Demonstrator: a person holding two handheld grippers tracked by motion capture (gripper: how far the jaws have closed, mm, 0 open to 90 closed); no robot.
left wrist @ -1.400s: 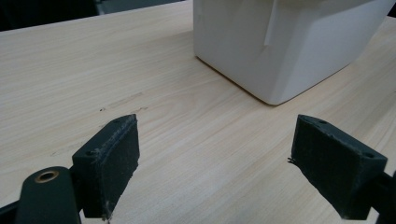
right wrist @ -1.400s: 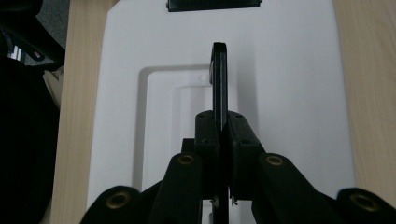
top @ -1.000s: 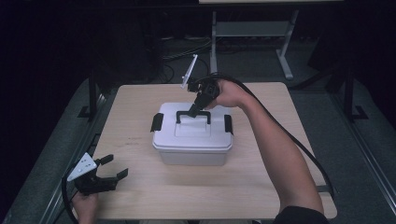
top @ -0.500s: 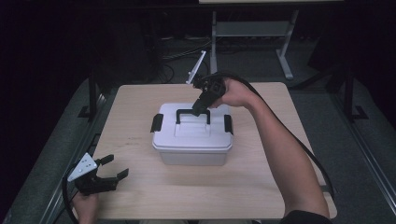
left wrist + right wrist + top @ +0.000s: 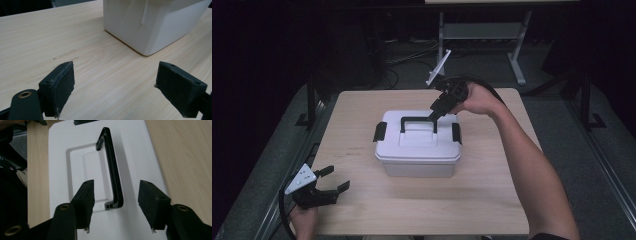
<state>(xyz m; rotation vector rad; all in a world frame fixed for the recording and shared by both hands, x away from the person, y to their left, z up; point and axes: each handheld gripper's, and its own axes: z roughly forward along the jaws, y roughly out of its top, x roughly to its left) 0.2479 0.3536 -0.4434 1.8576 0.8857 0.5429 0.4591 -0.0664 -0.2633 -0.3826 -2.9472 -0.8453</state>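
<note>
A white lidded box (image 5: 417,150) stands mid-table, with a black latch (image 5: 380,131) at each end. Its black handle (image 5: 417,120) stands raised on the lid (image 5: 135,150). My right gripper (image 5: 435,113) hovers over the handle's right end, and its jaws have just been opening. In the right gripper view the handle (image 5: 111,165) runs between the open right gripper (image 5: 116,187), and neither pad touches it. My left gripper (image 5: 335,178) rests open near the table's front left corner. Nothing lies between the jaws of the left gripper (image 5: 115,87), and the box wall (image 5: 150,25) is beyond them.
The wooden table (image 5: 362,210) has bare board in front of the box and to both sides. Beyond its far edge a metal desk frame (image 5: 517,55) stands on a dark floor with cables.
My right gripper has let go of the handle, opened its jaws and drawn up and to the right. The handle stays raised. The left gripper has not moved.
</note>
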